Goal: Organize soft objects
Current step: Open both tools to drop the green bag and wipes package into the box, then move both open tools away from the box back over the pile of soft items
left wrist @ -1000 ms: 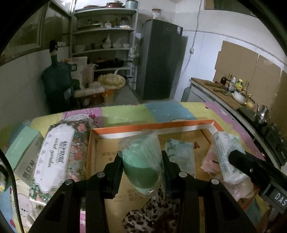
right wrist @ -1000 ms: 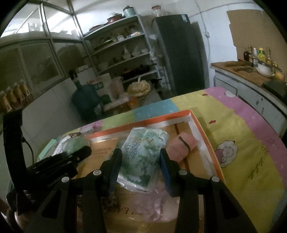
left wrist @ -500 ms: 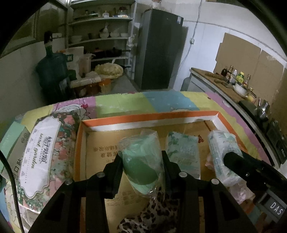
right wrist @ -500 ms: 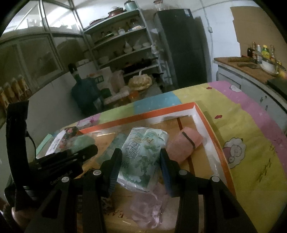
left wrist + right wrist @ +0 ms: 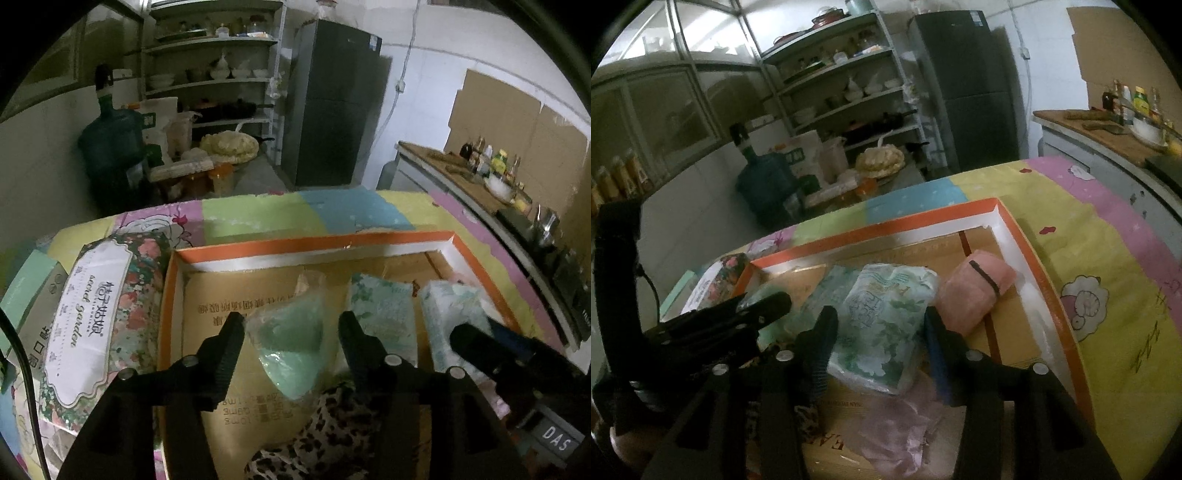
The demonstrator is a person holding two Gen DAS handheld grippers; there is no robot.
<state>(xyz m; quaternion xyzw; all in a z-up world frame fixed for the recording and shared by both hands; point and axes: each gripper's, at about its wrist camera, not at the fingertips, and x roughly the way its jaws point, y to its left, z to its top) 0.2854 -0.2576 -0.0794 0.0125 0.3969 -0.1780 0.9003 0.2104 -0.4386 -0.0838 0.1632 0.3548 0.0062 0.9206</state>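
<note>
An orange-rimmed cardboard box (image 5: 310, 244) (image 5: 1015, 225) lies on the table. My left gripper (image 5: 291, 332) is open around a green item in a clear bag (image 5: 291, 343), which lies in the box. My right gripper (image 5: 879, 328) is open around a green floral tissue pack (image 5: 886, 325) resting in the box; the pack also shows in the left wrist view (image 5: 450, 321). Another floral pack (image 5: 384, 317) lies between them. A pink rolled cloth (image 5: 975, 291) lies at the box's right. A leopard-print cloth (image 5: 325, 428) and a pink plastic bag (image 5: 897, 424) lie near the front.
A large floral tissue package (image 5: 99, 317) and a pale green box (image 5: 26, 302) lie left of the cardboard box. The colourful tablecloth (image 5: 1100, 258) spreads to the right. A water jug (image 5: 110, 147), shelves (image 5: 849, 88) and a fridge (image 5: 332, 103) stand behind.
Both grippers have opened and let go: the green bag and the floral pack now rest in the box. Both grippers moved lower and a little forward over the box.
</note>
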